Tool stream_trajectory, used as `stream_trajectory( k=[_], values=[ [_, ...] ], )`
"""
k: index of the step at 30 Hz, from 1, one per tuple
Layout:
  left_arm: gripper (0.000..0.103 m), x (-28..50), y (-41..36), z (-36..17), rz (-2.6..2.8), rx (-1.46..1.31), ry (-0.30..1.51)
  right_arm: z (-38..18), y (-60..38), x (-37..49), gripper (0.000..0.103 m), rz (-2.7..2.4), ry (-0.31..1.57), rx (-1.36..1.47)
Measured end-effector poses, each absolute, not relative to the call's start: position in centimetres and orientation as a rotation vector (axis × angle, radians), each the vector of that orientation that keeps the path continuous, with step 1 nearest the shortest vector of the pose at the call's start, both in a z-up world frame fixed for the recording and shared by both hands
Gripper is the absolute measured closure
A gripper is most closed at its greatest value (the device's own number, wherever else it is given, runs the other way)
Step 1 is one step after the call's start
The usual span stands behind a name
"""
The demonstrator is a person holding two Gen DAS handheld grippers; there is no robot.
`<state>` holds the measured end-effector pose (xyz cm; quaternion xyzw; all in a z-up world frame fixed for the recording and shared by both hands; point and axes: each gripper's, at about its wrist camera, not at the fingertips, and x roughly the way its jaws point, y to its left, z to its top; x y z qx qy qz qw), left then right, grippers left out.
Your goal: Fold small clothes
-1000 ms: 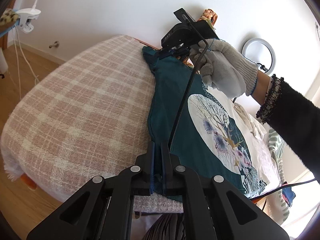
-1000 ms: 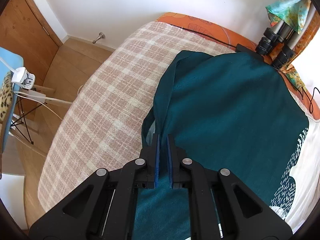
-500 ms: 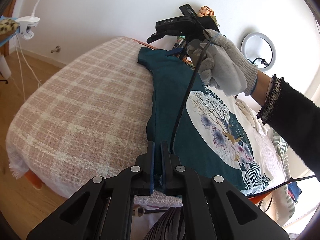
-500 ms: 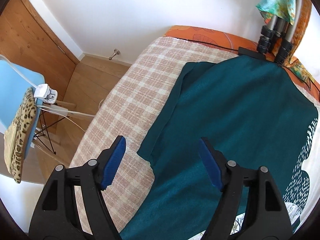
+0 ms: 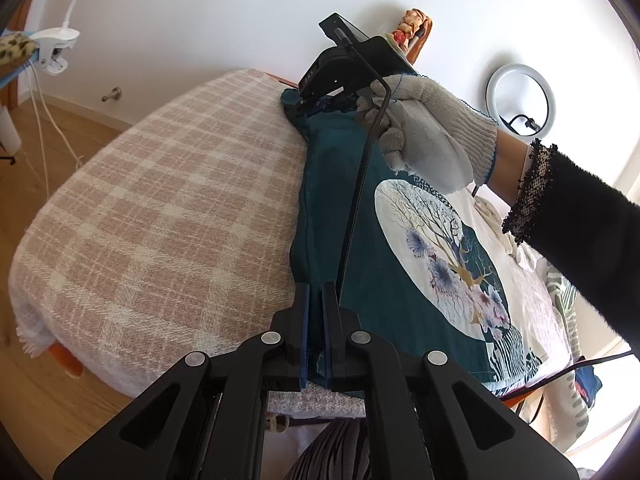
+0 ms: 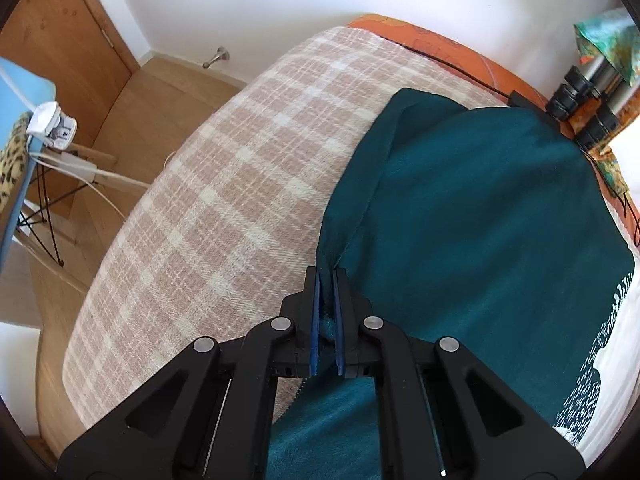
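A teal shirt (image 5: 384, 248) with a round white tree print (image 5: 440, 252) lies on a bed with a pink plaid blanket (image 5: 168, 216). My left gripper (image 5: 316, 300) is shut on the shirt's left edge near the bed's front. My right gripper (image 6: 326, 280) is shut on a pinch of the same folded left edge of the shirt (image 6: 460, 208) farther up. In the left wrist view the right gripper (image 5: 316, 106) sits at the shirt's far corner, held by a gloved hand (image 5: 424, 132).
A ring light (image 5: 520, 100) stands by the white wall. Tripod legs (image 6: 580, 96) and an orange mattress edge (image 6: 440, 44) are at the bed's far end. A chair with a clip lamp (image 6: 48, 128) stands on the wooden floor at the left. More clothes (image 5: 560, 300) lie at the right.
My right gripper opened and lifted off the shirt half a second ago, then came back down and shut on the shirt's left edge. My left gripper stayed shut on the edge.
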<state>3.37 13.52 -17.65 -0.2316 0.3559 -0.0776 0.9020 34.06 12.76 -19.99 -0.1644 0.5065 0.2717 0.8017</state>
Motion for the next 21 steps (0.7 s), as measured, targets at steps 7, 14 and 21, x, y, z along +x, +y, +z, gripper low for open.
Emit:
stream_trajectory(
  k=[7, 14, 21],
  values=[
    [0.099, 3.2, 10.9, -15.7, -0.215, -0.433, 0.71, -16.3, 5.7, 34.4, 0.098, 0.566, 1.025, -0.181],
    [0.099, 3.3, 7.7, -15.3, -0.256, -0.361, 0.73, -14.5, 0.4, 34.0, 0.091, 0.635, 1.019, -0.044],
    [0.099, 3.1, 7.5, -16.6, -0.245, -0.372, 0.759, -16.9, 8.6, 30.2, 0.026, 0.768, 1.014, -0.285]
  ],
)
